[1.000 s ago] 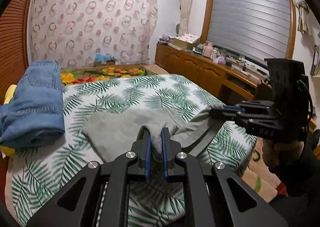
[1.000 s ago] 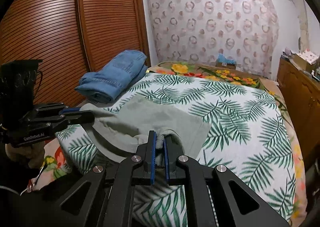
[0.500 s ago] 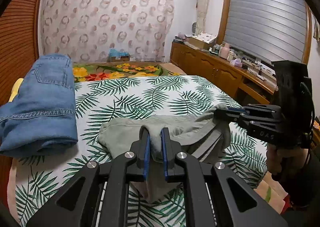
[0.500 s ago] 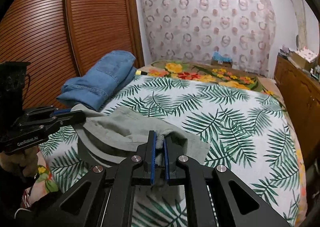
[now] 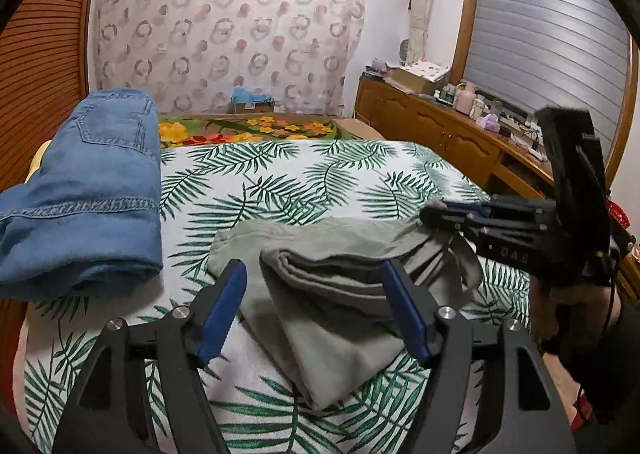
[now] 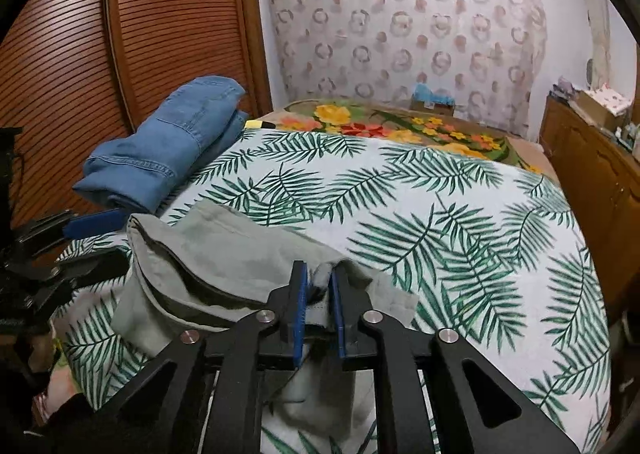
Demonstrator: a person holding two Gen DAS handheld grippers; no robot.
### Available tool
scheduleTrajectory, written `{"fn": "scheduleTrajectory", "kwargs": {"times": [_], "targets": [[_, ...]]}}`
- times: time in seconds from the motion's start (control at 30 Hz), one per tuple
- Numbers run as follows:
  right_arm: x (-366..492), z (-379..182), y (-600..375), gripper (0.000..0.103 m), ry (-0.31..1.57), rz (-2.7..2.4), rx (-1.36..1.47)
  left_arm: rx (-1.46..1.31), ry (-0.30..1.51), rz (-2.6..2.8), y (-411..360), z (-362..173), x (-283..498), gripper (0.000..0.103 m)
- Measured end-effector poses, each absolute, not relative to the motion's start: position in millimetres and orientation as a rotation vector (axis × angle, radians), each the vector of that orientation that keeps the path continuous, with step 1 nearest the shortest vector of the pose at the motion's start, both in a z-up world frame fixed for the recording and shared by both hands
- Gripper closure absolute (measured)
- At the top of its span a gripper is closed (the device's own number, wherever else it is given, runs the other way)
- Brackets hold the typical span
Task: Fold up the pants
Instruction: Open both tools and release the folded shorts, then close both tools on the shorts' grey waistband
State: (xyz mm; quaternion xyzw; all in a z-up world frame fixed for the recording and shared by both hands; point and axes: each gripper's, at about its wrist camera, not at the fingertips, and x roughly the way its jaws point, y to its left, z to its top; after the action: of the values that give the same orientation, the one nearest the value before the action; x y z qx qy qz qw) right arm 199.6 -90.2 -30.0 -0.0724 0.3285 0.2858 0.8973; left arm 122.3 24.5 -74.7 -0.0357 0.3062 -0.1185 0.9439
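The grey-green pants (image 5: pixel 336 294) lie folded in a thick bundle on the palm-leaf bed sheet (image 5: pixel 304 182). My left gripper (image 5: pixel 314 302) hovers just over their near fold; its jaws are opening wide, and its blue pads touch no cloth. In the left wrist view my right gripper (image 5: pixel 434 212) holds the pants' right edge slightly lifted. From the right wrist view, the right gripper (image 6: pixel 319 294) has a tuft of the pants (image 6: pixel 224 254) pinched between its pads, though its jaws are starting to open. My left gripper (image 6: pixel 102 244) stands open at the pants' left end.
Folded blue jeans (image 5: pixel 88 190) (image 6: pixel 168 154) lie along the bed's left side by the louvred wardrobe doors (image 6: pixel 132 34). A flowered blanket (image 5: pixel 256 130) covers the far end. A wooden cabinet (image 5: pixel 448 134) with clutter runs along the right wall.
The left gripper has opened and let go of the pants, which now rest folded on the bed. Both grippers came down and forward. The right jaws have widened a little.
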Motion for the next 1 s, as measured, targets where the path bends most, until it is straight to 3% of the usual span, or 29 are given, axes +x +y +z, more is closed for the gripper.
{"fn": "scheduleTrajectory", "kwargs": {"times": [0.13,0.57,0.8,0.9,1.0], "targets": [[193.4,-23.8,-95.0,0.056,0.654,0.566,-0.174,-0.056,0.656,-0.233,24.2,-81.1,116.4,0.032],[151.7,-49.3,-134.1,0.056,0.737,0.604,-0.164,-0.075,0.736,-0.284,16.1,-108.9,94.8,0.032],[157.1,-58.0,-131.5,0.061,0.779,0.632,-0.169,-0.034,0.764,-0.292,6.8,-114.3,95.9,0.061],[157.5,-58.5,-133.4,0.061,0.784,0.637,-0.159,-0.025,0.769,-0.291,8.2,-115.9,97.1,0.065],[156.4,-60.8,-134.7,0.068,0.789,0.654,-0.153,-0.031,0.775,-0.286,10.9,-117.7,100.4,0.065]]}}
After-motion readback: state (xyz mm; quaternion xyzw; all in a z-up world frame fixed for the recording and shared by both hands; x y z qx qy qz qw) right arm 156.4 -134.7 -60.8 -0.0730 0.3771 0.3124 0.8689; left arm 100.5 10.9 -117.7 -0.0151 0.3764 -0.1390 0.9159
